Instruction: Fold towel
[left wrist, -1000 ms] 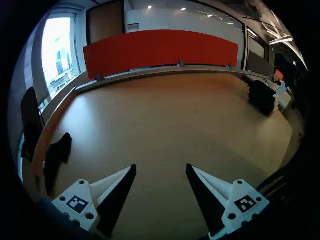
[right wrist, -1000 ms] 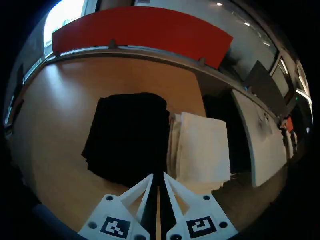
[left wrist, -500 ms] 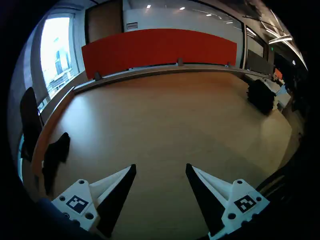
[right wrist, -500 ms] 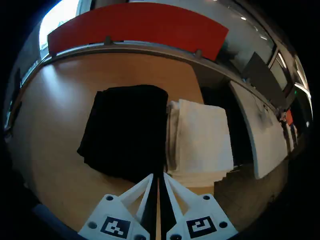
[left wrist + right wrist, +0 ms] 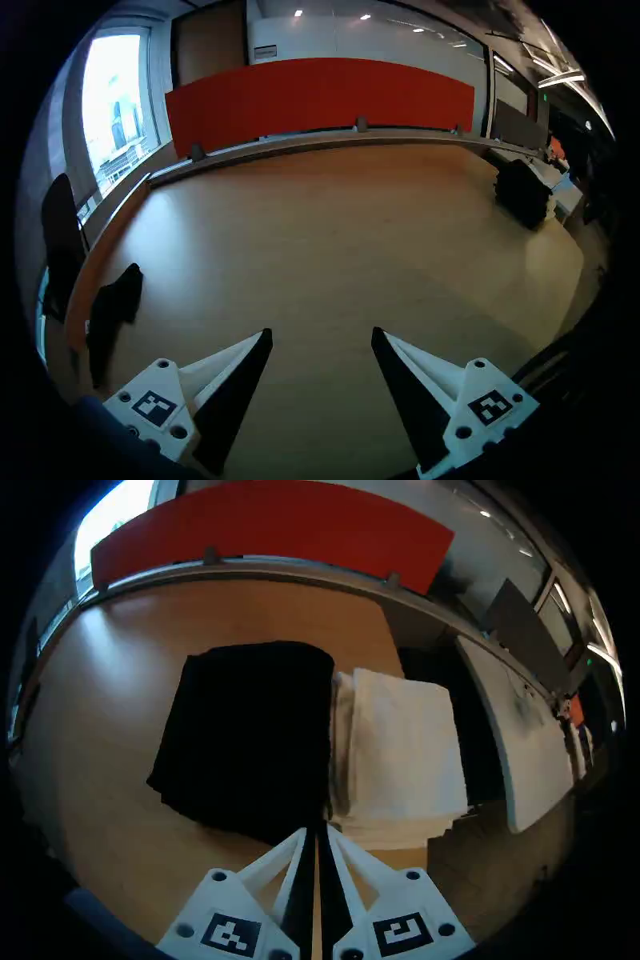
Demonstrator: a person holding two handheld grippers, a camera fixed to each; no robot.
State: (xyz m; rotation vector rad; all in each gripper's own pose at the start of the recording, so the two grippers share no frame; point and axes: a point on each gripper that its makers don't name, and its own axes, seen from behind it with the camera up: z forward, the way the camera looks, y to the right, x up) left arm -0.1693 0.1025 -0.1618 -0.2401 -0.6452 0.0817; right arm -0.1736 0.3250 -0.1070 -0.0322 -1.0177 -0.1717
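Right gripper (image 5: pixel 318 832) was pinched almost closed, with a thin slit between the fingers and nothing in it. Its tips pointed at the near edge of the black towel (image 5: pixel 244 736), which was folded to a flat, thick rectangle lying on the wooden table (image 5: pixel 104 720). The white towel (image 5: pixel 404 752) was folded the same way, touching the black one's right side at the table's right edge, layers showing along its near edge. Left gripper (image 5: pixel 321 331) was spread wide and empty over bare tabletop. A dark pile (image 5: pixel 524 192) sat far right there, too small to identify.
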